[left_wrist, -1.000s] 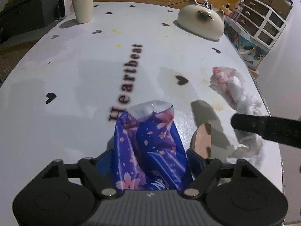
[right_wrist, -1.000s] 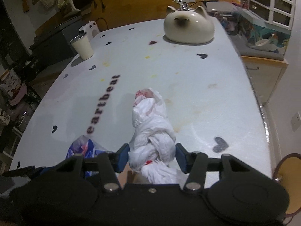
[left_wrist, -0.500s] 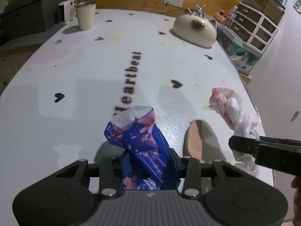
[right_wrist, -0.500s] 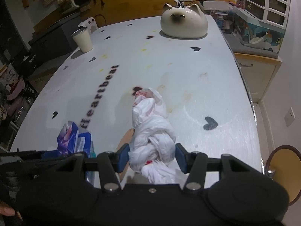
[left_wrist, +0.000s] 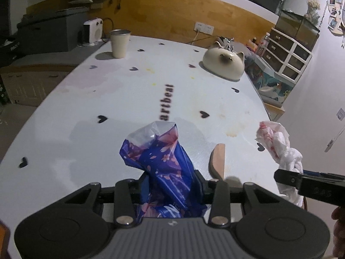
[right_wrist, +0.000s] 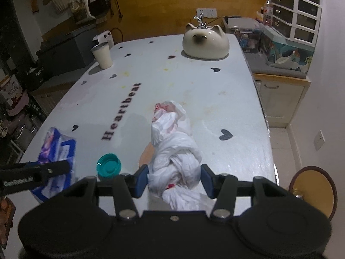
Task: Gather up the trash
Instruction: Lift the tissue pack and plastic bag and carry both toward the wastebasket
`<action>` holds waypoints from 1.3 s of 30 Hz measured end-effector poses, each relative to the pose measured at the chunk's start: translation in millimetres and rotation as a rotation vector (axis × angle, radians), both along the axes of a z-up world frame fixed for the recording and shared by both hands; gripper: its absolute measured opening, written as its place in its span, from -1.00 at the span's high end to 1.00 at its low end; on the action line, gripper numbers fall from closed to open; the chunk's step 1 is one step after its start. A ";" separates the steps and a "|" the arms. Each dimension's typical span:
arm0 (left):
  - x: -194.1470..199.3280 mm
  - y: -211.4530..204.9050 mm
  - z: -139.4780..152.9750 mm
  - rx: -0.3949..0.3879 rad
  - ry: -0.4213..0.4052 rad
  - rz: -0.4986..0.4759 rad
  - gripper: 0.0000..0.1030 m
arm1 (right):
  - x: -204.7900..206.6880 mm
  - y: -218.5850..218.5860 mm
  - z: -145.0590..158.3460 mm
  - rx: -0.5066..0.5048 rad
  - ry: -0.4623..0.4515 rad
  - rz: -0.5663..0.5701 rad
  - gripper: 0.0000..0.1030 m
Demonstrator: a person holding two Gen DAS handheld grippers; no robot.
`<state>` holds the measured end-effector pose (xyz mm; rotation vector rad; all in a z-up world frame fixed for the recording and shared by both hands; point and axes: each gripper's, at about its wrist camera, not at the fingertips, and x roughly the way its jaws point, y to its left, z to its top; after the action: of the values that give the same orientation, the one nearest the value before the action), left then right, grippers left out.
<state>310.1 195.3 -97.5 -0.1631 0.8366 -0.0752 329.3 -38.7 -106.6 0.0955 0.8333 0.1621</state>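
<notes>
My left gripper is shut on a blue flower-print plastic wrapper and holds it above the white table. The wrapper also shows at the left in the right wrist view, with the left gripper on it. My right gripper is shut on a twisted white plastic bag with red print, lifted off the table. The bag also shows at the right in the left wrist view. A teal bottle cap lies on the table between the two grippers.
A tan flat wooden piece lies on the table near the front edge. A cream cup stands at the far left, a cat-shaped ceramic pot at the far right. A round stool stands off the table's right.
Both grippers have lifted and drawn back with their loads. The wrapper and the bag have risen off the table, and the teal cap has come into view.
</notes>
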 end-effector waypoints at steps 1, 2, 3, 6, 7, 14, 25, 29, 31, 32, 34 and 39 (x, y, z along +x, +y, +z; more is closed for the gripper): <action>-5.1 1.5 2.1 0.001 -0.003 0.002 0.19 | -5.5 -0.4 1.5 0.002 -0.002 -0.002 -0.02; -11.0 2.8 4.7 0.001 -0.009 0.004 0.19 | -11.0 -0.9 2.9 0.004 -0.004 -0.005 -0.02; -16.2 3.7 7.5 0.000 -0.014 0.004 0.19 | -15.7 -1.0 4.2 0.006 -0.005 -0.007 -0.02; -30.4 3.3 15.1 0.002 -0.031 -0.007 0.19 | -32.7 -0.3 10.3 0.003 -0.016 -0.009 -0.02; -34.8 2.3 17.2 0.005 -0.037 -0.012 0.19 | -37.5 -0.2 12.3 0.001 -0.021 -0.007 -0.02; -69.1 -8.7 30.8 0.038 -0.067 -0.054 0.19 | -78.8 3.3 30.8 -0.011 -0.055 0.008 -0.02; -103.7 -30.5 38.9 0.064 -0.080 -0.064 0.19 | -128.3 -5.1 53.0 -0.006 -0.101 -0.002 -0.02; -108.0 -48.6 39.4 0.068 -0.074 -0.070 0.19 | -138.7 -20.1 53.8 0.000 -0.103 -0.010 -0.02; -110.1 -60.3 40.3 0.067 -0.075 -0.063 0.19 | -141.8 -30.6 54.1 0.001 -0.099 -0.012 -0.02; -111.1 -66.6 40.9 0.068 -0.074 -0.059 0.19 | -142.2 -35.9 54.5 -0.002 -0.100 -0.009 -0.02; -112.5 -81.3 42.4 0.073 -0.076 -0.058 0.19 | -143.2 -49.1 55.2 -0.005 -0.104 -0.003 -0.02; -108.3 -128.2 46.9 0.078 -0.077 -0.063 0.19 | -141.7 -89.0 56.5 -0.004 -0.107 0.007 -0.02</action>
<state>201.8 67.1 -50.6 -0.0595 0.7670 -0.1072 187.6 -127.7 -50.2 0.0797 0.7269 0.1704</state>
